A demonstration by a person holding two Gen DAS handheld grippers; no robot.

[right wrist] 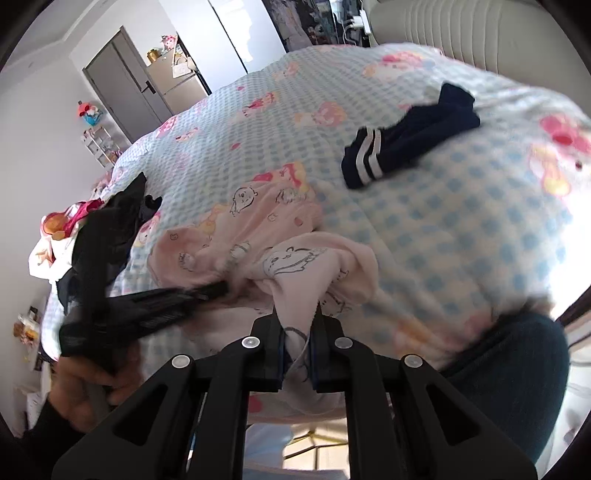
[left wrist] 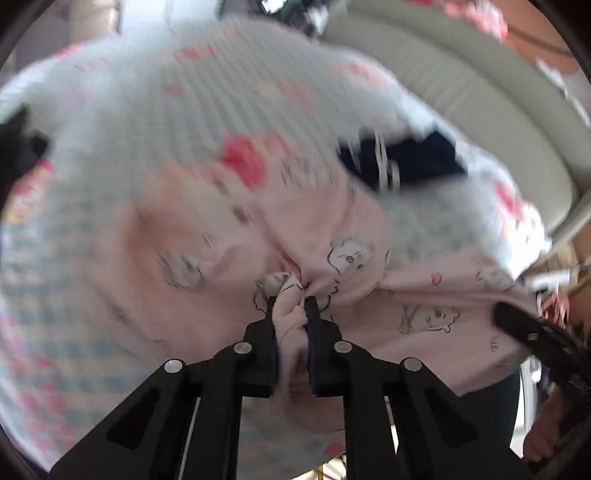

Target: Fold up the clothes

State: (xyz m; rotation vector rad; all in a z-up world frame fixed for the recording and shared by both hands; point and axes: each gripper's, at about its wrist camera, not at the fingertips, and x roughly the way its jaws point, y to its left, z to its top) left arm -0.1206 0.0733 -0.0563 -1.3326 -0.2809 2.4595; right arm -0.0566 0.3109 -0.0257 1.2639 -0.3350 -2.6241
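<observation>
1. A bedroom: a bed covered by a blue-and-white checked bedspread printed with pink cartoon figures fills both views, with a padded cream headboard at its far edge and a grey door in the wall to the left of the bed.
2. At the left edge of the bedspread lies a heap of black clothing, next to some white and pink items that are too small to identify.
3. The left gripper is clamped on a bunched fold of the pink garment, a pale pink piece with outlined cartoon faces; fabric fills the gap between its fingers. In the right wrist view this gripper enters from the left, blurred, with a hand around its handle.
4. The pink garment lies crumpled on the near part of the bedspread, partly lifted at the two gripped spots.
5. The right gripper is closed on another fold of the same garment, with cloth pinched between its pads.
6. Farther onto the bedspread, to the right of the pink garment and apart from it, lies a dark navy garment with two white stripes at one end.
7. At the right, near edge of the bed a dark teal trouser leg of the person shows.
</observation>
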